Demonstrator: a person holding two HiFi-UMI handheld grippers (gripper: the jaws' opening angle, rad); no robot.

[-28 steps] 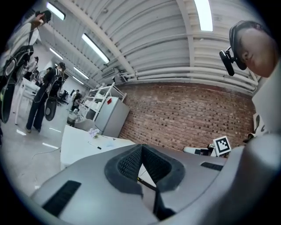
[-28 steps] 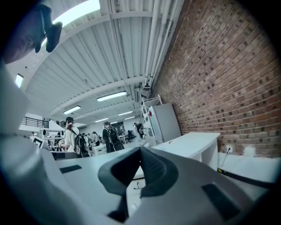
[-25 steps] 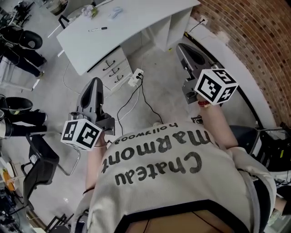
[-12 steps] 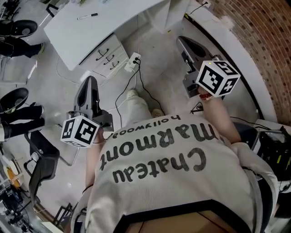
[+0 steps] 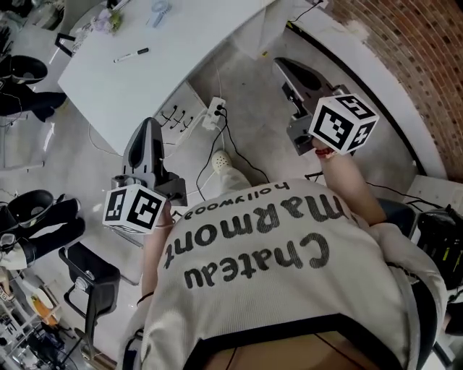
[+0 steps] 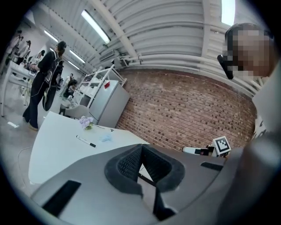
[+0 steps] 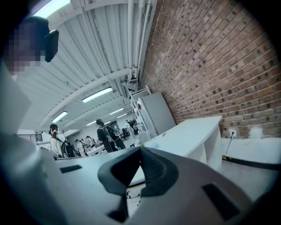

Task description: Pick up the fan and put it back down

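A small pale blue thing (image 5: 160, 11) that may be the fan lies on the far part of the white table (image 5: 145, 87); it also shows in the left gripper view as a pale blue thing (image 6: 106, 138). My left gripper (image 5: 148, 126) hangs over the floor short of the table's near edge, its jaws shut and empty (image 6: 141, 147). To the right, my right gripper (image 5: 282, 63) is held level with its jaws shut on nothing (image 7: 140, 149). Both are well apart from the pale blue thing.
A black marker (image 5: 131, 54) and a small bunch of flowers (image 5: 108, 22) lie on the table. Under it stands a drawer unit (image 5: 177, 115), with a power strip (image 5: 215, 114) and cables on the floor. A black chair (image 5: 90, 278) stands left; a brick wall (image 5: 412, 65) runs right. People stand far off.
Both grippers have moved forward toward the white table and sunk a little. The person's shoe has come into view on the floor. The jaws stay shut.
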